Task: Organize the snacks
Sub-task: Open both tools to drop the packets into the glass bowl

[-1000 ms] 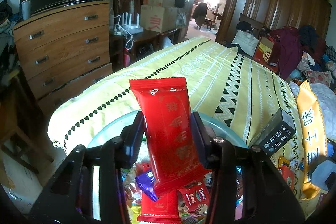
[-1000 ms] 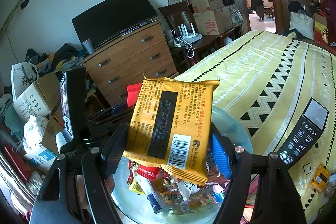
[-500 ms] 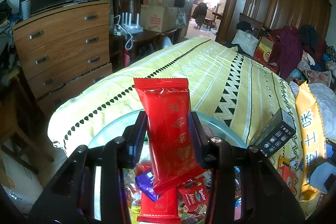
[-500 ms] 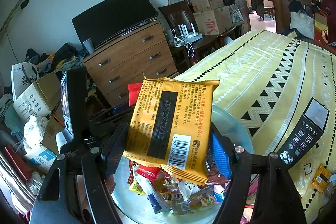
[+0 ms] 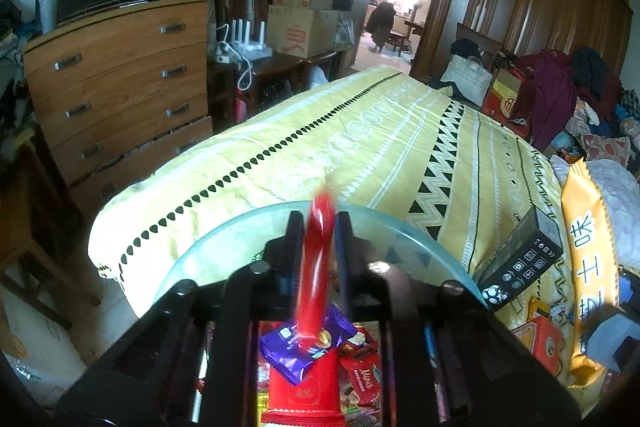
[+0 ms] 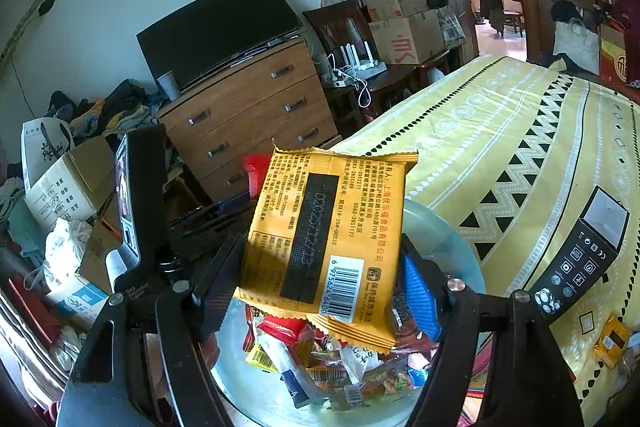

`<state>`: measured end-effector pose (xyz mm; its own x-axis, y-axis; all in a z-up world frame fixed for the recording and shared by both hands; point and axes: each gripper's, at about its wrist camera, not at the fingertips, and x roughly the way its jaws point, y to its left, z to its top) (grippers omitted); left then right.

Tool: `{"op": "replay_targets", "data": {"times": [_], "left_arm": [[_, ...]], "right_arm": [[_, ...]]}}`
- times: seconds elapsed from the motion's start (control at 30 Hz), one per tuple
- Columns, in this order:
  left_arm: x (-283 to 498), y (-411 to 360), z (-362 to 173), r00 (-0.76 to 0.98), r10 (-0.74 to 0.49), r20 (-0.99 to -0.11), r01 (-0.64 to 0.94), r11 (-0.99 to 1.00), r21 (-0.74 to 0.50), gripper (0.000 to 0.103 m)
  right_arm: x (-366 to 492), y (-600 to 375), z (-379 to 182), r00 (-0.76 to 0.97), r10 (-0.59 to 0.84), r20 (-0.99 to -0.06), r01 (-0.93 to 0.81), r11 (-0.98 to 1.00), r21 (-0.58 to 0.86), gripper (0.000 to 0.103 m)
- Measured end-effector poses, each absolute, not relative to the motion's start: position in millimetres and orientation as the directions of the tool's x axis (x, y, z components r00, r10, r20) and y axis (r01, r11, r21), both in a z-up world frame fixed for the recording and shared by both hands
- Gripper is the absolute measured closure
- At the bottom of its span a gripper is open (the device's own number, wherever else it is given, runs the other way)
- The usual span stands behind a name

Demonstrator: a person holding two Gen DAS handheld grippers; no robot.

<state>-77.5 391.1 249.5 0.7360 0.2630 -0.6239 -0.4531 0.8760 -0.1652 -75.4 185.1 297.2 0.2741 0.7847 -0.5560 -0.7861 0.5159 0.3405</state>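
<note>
Left gripper (image 5: 318, 227): jaws nearly together, pinching a red packet (image 5: 316, 267) edge-on between the pads; tilted downward. Packet blurred. Right gripper (image 6: 324, 259): jaws set wide, both pads pressed on the side edges of a yellow packet (image 6: 324, 231) held flat-on to the camera; also pitched downward.

Left gripper (image 5: 318, 227) now narrower, red snack packet (image 5: 316, 267) blurred, edge-on between pads.
</note>
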Motion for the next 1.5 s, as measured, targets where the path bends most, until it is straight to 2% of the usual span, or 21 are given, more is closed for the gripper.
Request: {"op": "replay_targets", "data": {"times": [0.8, 0.87, 0.93, 1.1, 1.17, 1.23, 1.33, 1.4, 1.5], "left_arm": [[-71, 400, 238, 0.694, 0.277, -0.664, -0.495, 0.854, -0.162, 0.086], [-71, 401, 237, 0.69, 0.278, -0.669, -0.497, 0.853, -0.158, 0.075], [-71, 400, 237, 0.689, 0.283, -0.667, -0.498, 0.853, -0.153, 0.06], [-73, 402, 238, 0.693, 0.283, -0.663, -0.501, 0.851, -0.16, 0.052], [-73, 403, 239, 0.695, 0.283, -0.661, -0.5, 0.851, -0.161, 0.045], [-73, 402, 239, 0.695, 0.287, -0.659, -0.502, 0.85, -0.159, 0.032], [-73, 402, 238, 0.686, 0.296, -0.665, -0.512, 0.845, -0.152, 0.017], [-72, 403, 237, 0.68, 0.3, -0.669, -0.521, 0.839, -0.153, 0.012], [-73, 405, 237, 0.67, 0.314, -0.673, -0.539, 0.829, -0.15, 0.005]], "right_arm": [[-73, 197, 284, 0.224, 0.775, -0.592, -0.78, 0.506, 0.368, 0.025], [-71, 199, 285, 0.223, 0.775, -0.592, -0.782, 0.504, 0.366, 0.025], [-72, 200, 285, 0.223, 0.775, -0.592, -0.785, 0.502, 0.362, 0.025], [-74, 201, 286, 0.222, 0.774, -0.593, -0.788, 0.5, 0.358, 0.025], [-74, 202, 285, 0.221, 0.773, -0.595, -0.788, 0.501, 0.358, 0.025], [-75, 202, 285, 0.222, 0.771, -0.598, -0.789, 0.502, 0.355, 0.025], [-77, 203, 286, 0.227, 0.767, -0.599, -0.792, 0.504, 0.345, 0.024], [-78, 203, 286, 0.235, 0.767, -0.597, -0.793, 0.506, 0.338, 0.018], [-79, 202, 285, 0.246, 0.76, -0.601, -0.795, 0.513, 0.323, 0.015]]}}
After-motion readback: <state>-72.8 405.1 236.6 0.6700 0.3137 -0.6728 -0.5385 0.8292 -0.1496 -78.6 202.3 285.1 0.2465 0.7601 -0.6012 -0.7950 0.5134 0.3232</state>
